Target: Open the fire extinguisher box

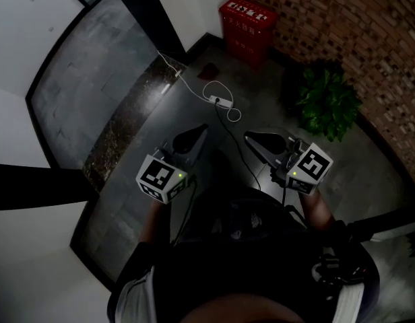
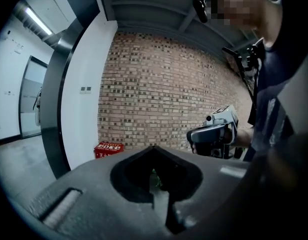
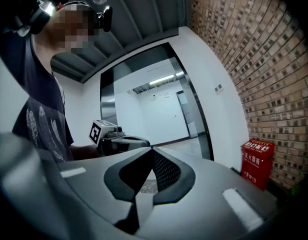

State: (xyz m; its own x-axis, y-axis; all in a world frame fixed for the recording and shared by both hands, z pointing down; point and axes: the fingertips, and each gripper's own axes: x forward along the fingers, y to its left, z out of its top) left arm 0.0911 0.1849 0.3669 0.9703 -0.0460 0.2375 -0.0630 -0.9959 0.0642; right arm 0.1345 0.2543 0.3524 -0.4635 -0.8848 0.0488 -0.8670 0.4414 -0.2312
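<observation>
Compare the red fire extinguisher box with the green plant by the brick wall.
The fire extinguisher box is red and square-edged; the plant is green and leafy. The box stands in the corner where the brick wall meets the white wall; the plant stands farther along the bricks, nearer the head camera. The box bears white lettering; the plant has none. Both stand on the floor against the brick wall.

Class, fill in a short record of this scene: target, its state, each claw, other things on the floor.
target: red fire extinguisher box, in the corner by the brick wall
state: looks closed, untouched
left claw: shut, empty, short of the box
right claw: shut, empty, short of the box
floor: power strip; green plant
</observation>
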